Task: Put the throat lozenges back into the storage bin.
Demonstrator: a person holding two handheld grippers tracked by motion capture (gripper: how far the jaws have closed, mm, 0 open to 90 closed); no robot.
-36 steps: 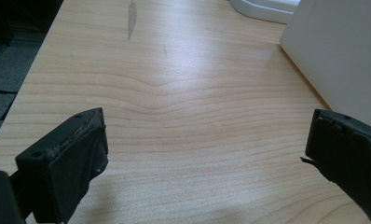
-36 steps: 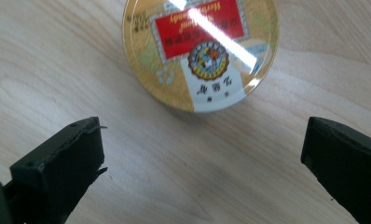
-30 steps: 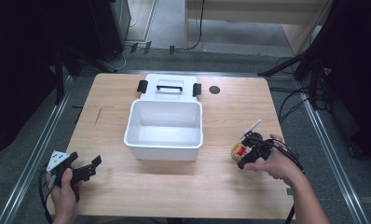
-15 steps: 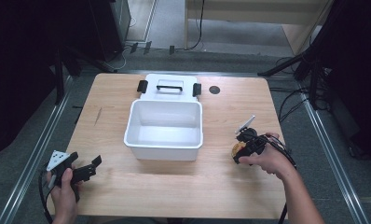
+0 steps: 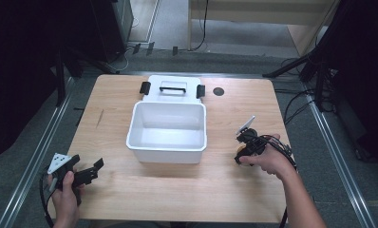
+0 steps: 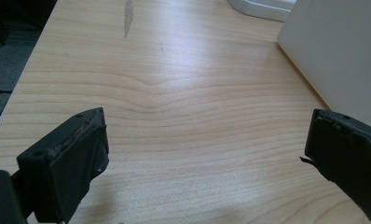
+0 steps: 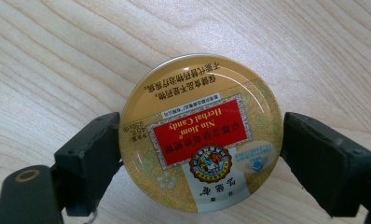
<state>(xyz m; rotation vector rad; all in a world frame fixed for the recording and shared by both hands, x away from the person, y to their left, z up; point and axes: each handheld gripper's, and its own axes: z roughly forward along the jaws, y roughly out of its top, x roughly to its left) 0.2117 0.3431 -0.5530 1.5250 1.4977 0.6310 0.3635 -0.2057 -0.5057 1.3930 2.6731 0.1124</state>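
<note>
The round candy tin [image 7: 200, 135] sits between my right gripper's [image 7: 200, 154] jaws, one black pad pressed to each side of its rim, its gold lid with the red label facing the camera. I judge I have it clamped and am at the carrying step: the tin is in hand, just off to the right of the white tub [image 5: 168, 130], over the wooden table [image 5: 177, 190]. The tub is open and bare inside, so the next move looks to be a lift over its near right wall and a release above the floor of it; that calls for clearing the rim without tipping the tin out of a two-point pinch on a smooth round edge.

The right gripper view gives me the label and the pad contact, which the high view cannot: there the tin is a small orange spot [image 5: 241, 151] under my right hand [image 5: 268, 159]. The high view gives the tub, its lid [image 5: 173, 89] lying just behind it, and my left gripper [image 5: 85, 173] well to the tub's left. Its jaws stand wide apart with nothing between them, as the left gripper view confirms, with the tub's wall at its right.
</note>
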